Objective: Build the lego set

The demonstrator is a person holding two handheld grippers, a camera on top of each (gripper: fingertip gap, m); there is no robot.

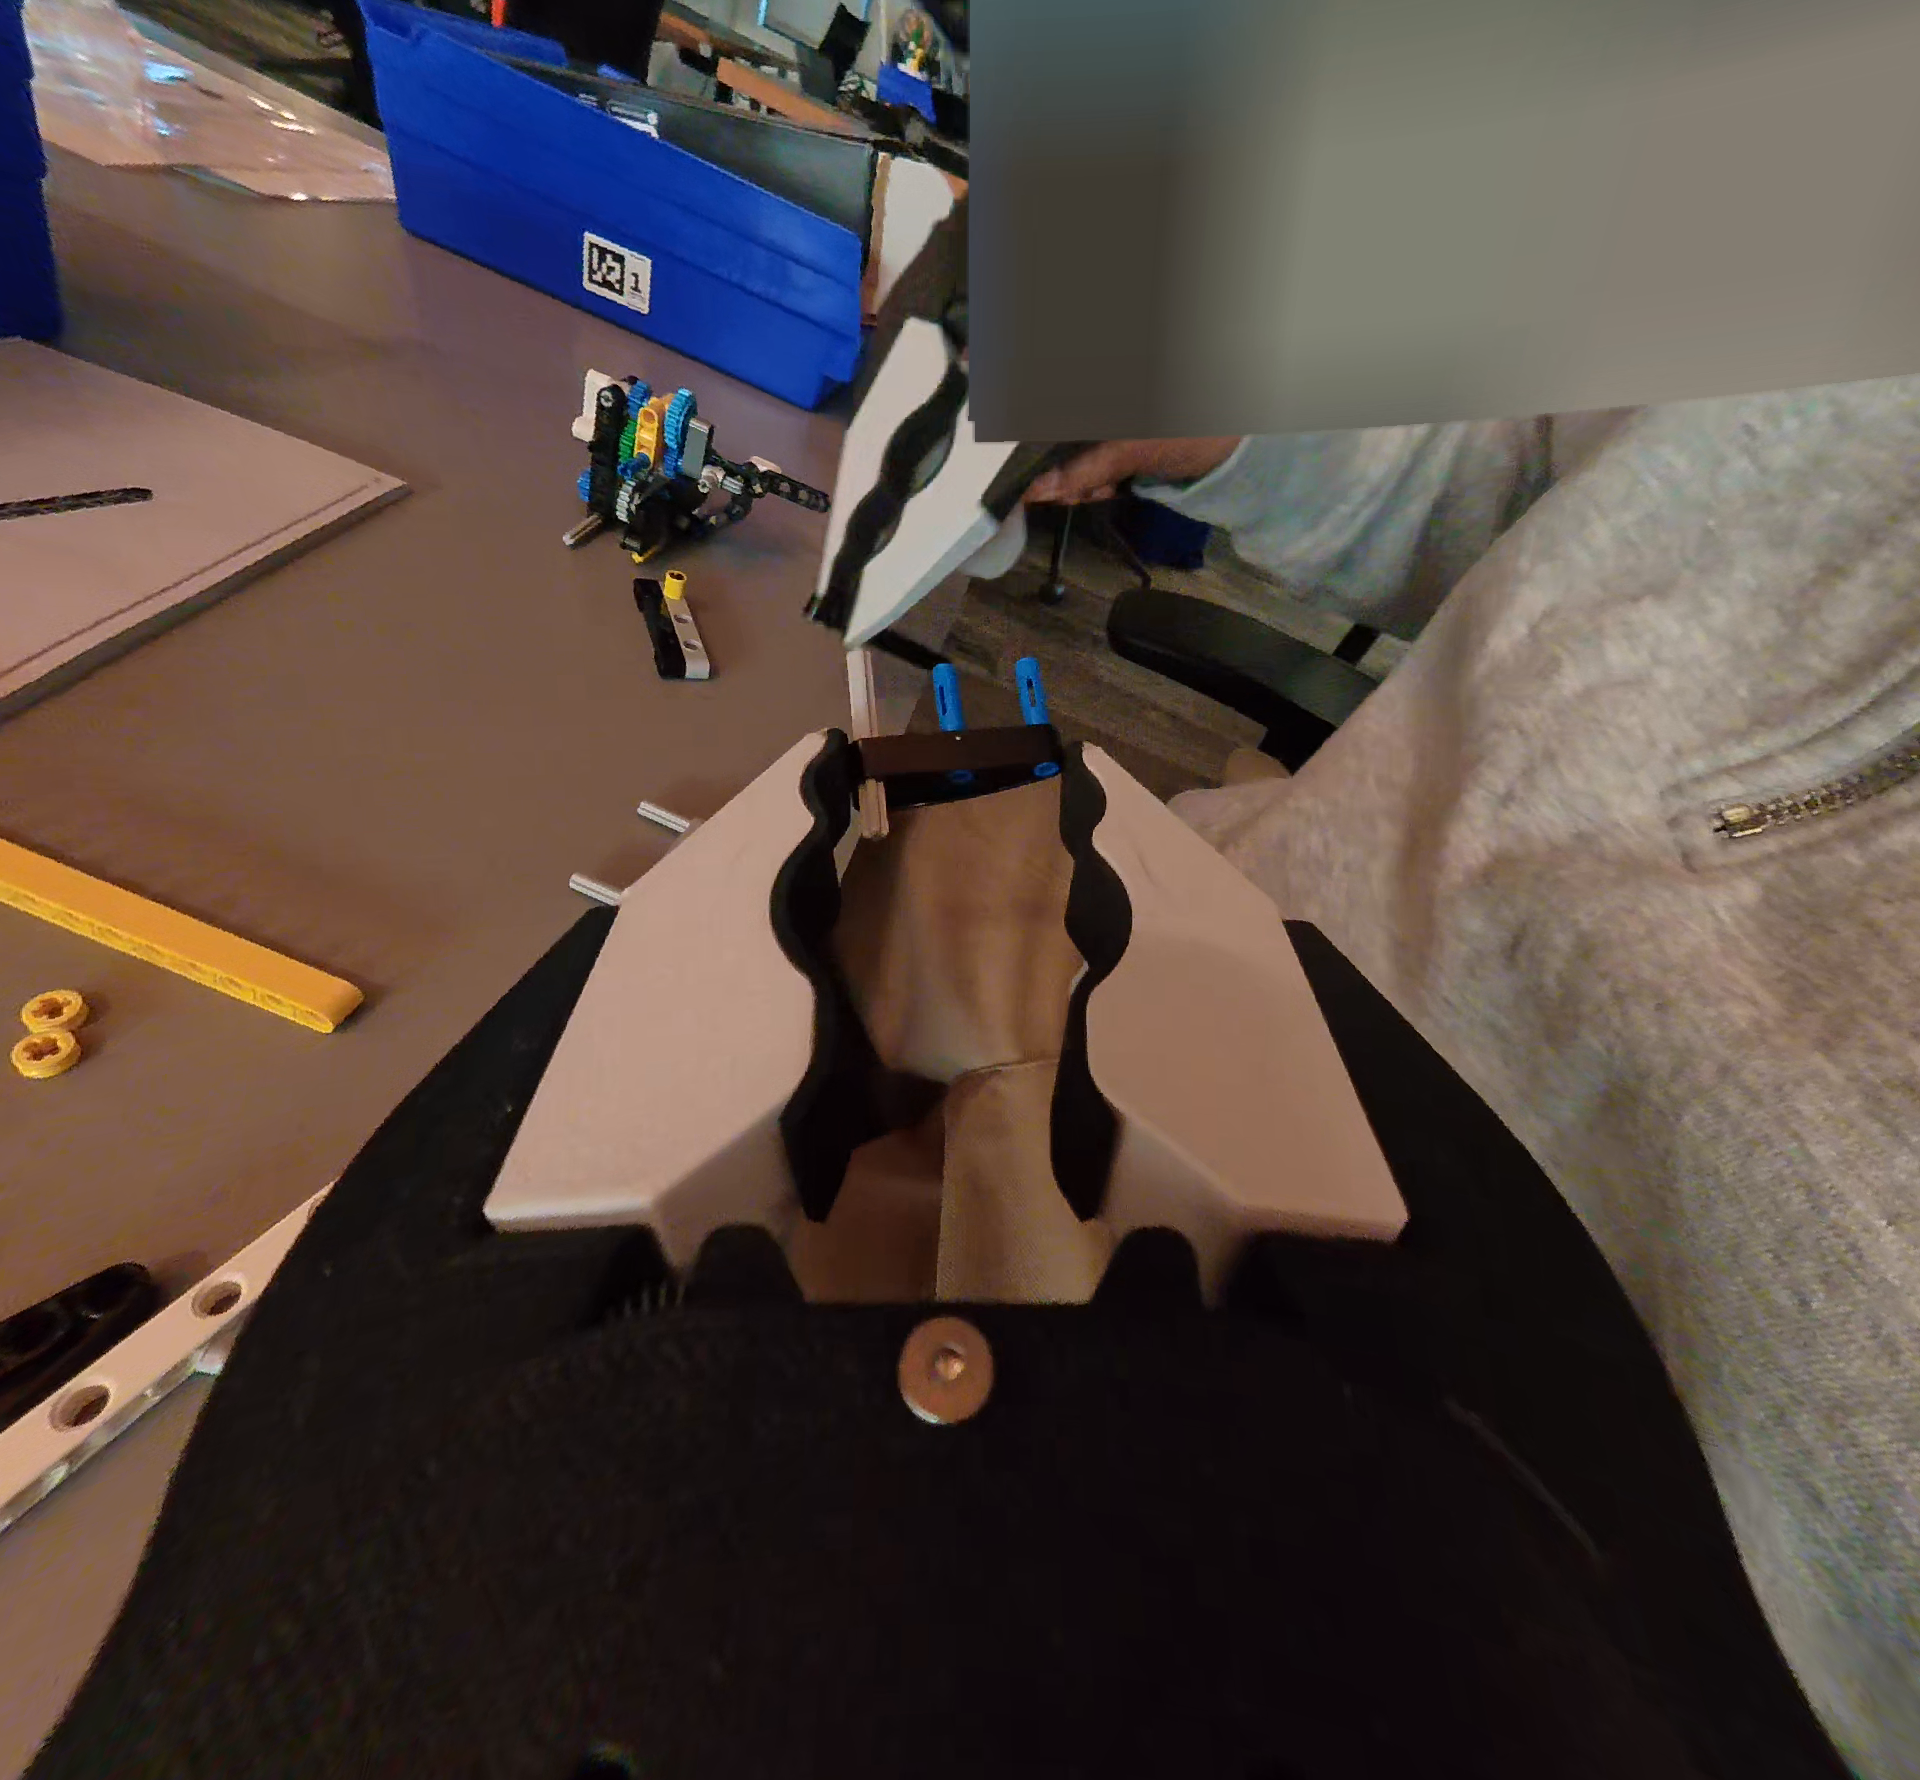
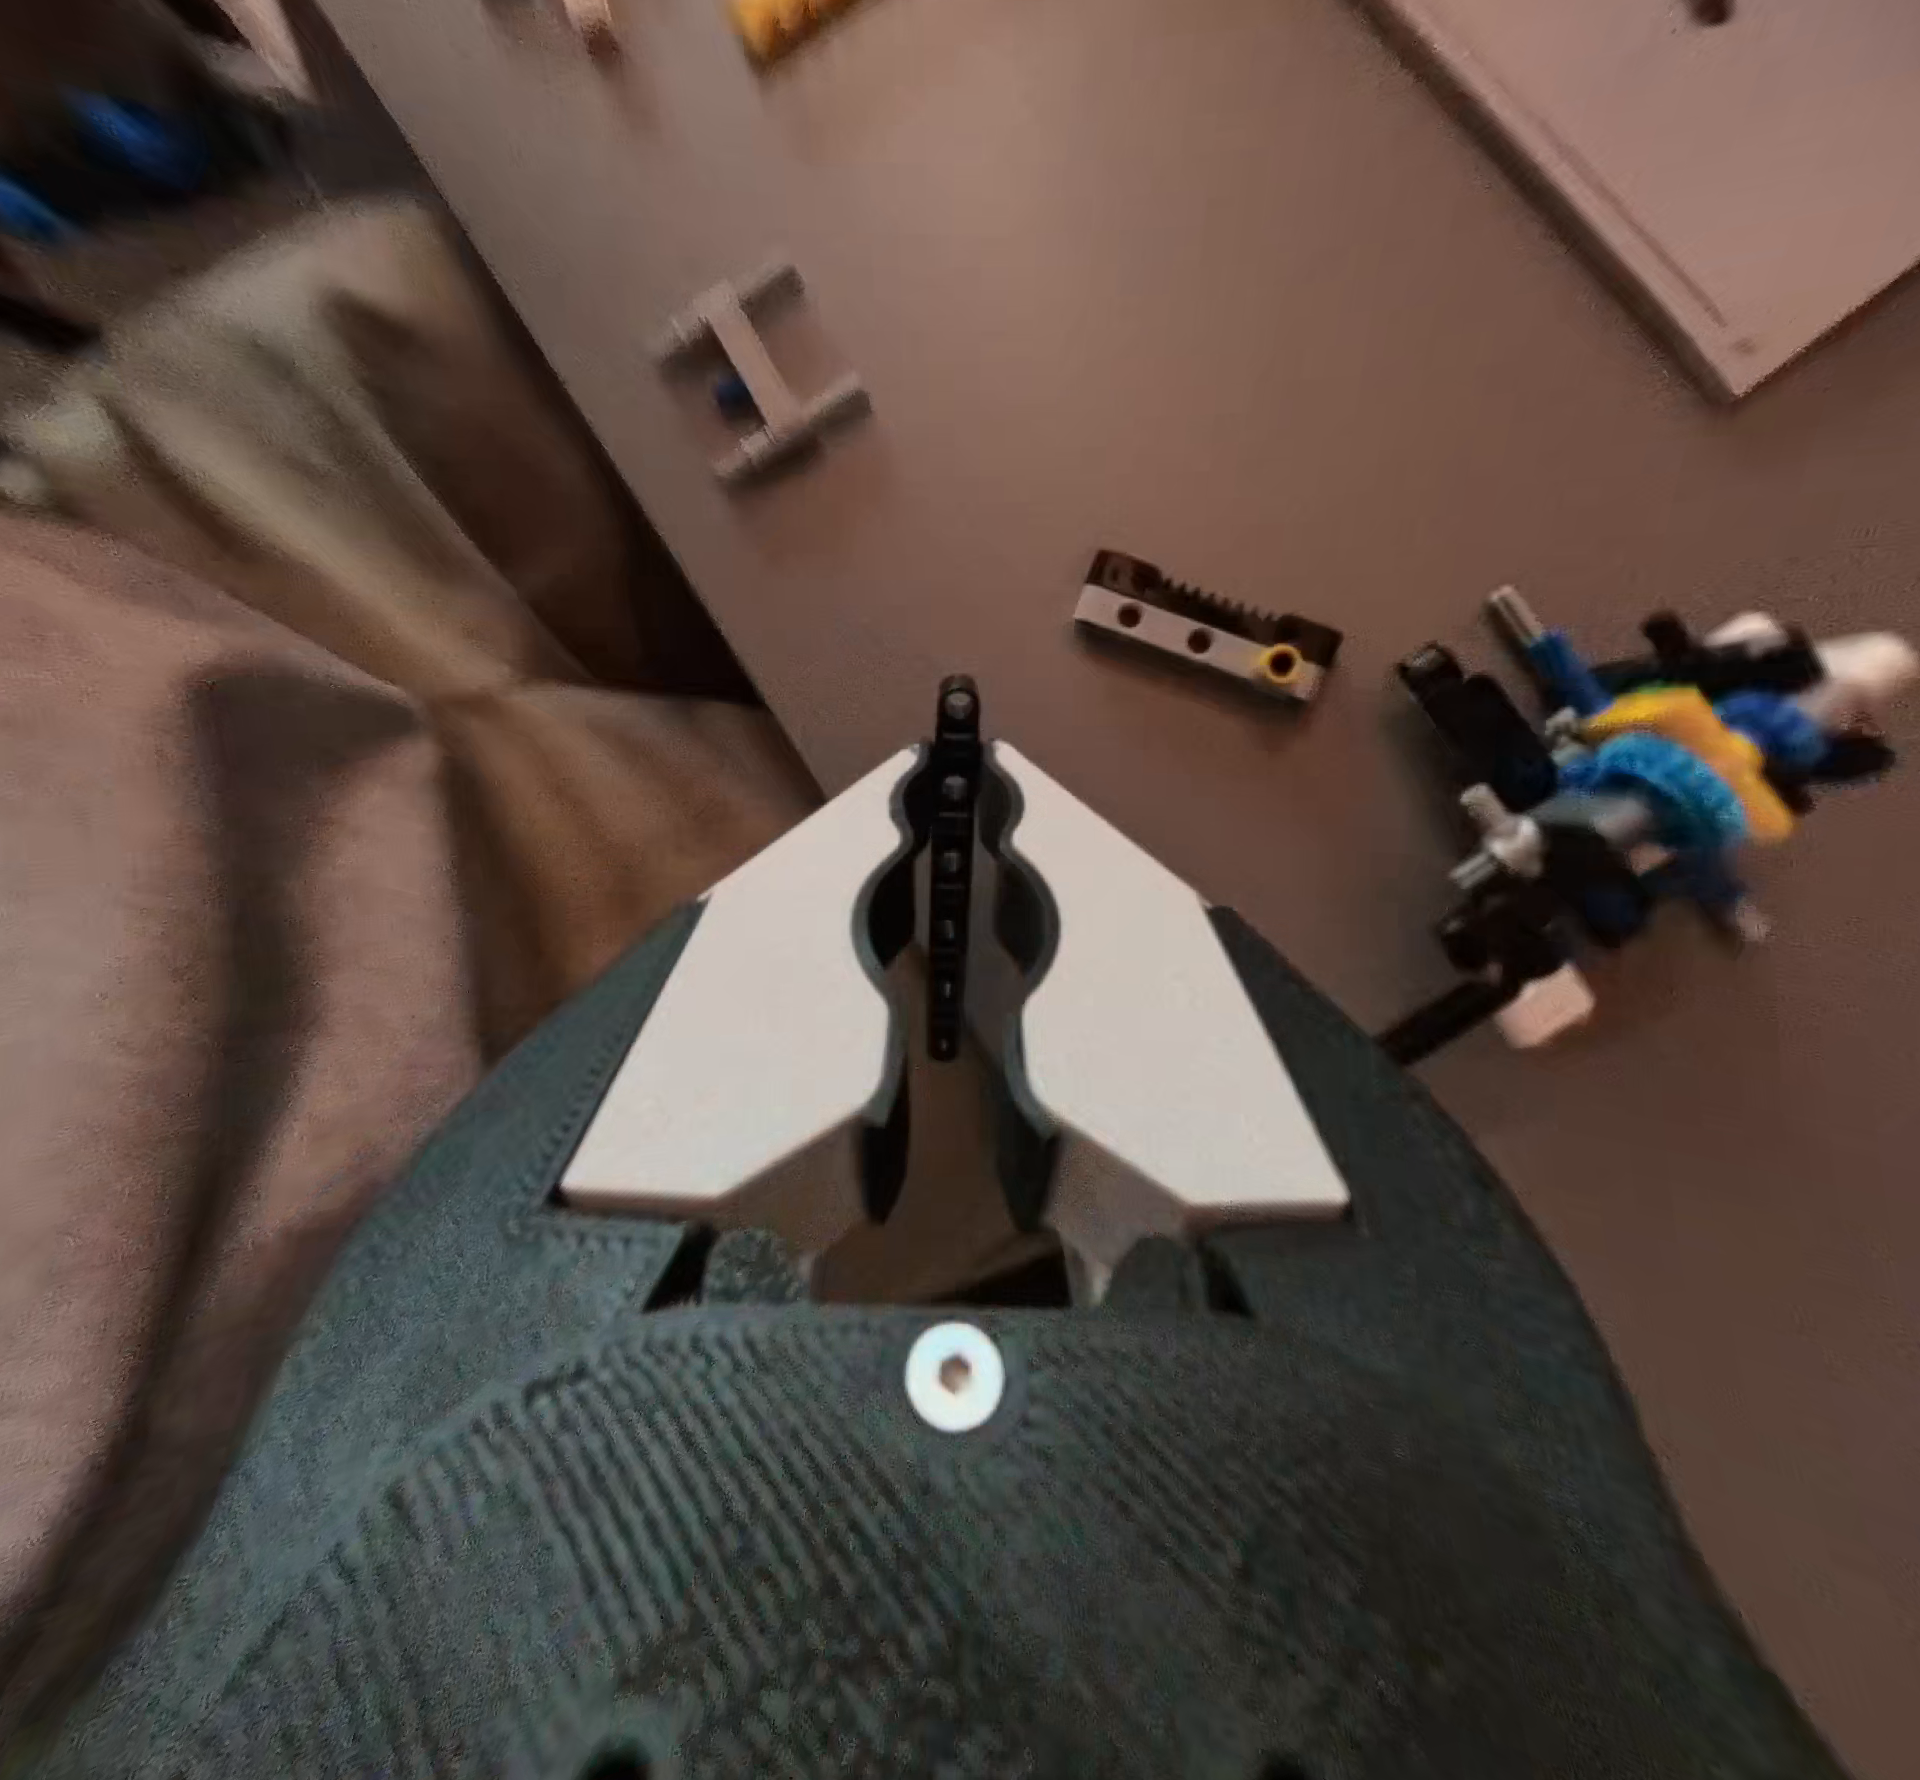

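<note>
Grey-brown table [image 1: 312, 691]. On it: blue bin [image 1: 623, 172], part-built lego model [image 1: 665, 473], small grey-black block [image 1: 675, 629] just beside model, yellow beam [image 1: 177, 941], two yellow rings [image 1: 47, 1034], pale flat board [image 1: 156, 525], clear plastic sheet [image 1: 156, 99].

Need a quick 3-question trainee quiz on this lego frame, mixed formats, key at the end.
1. True or false: the left gripper is empty.
2. Multiple choice: the right gripper has its jaws shut on A) a yellow beam, B) a thin black beam, C) a blue gear.
3. Fill in: the short black beam held by the left gripper carries two ____ pins.

Key: 1 false, it grips a short black beam across its tips. 2 B. 3 blue.
</note>
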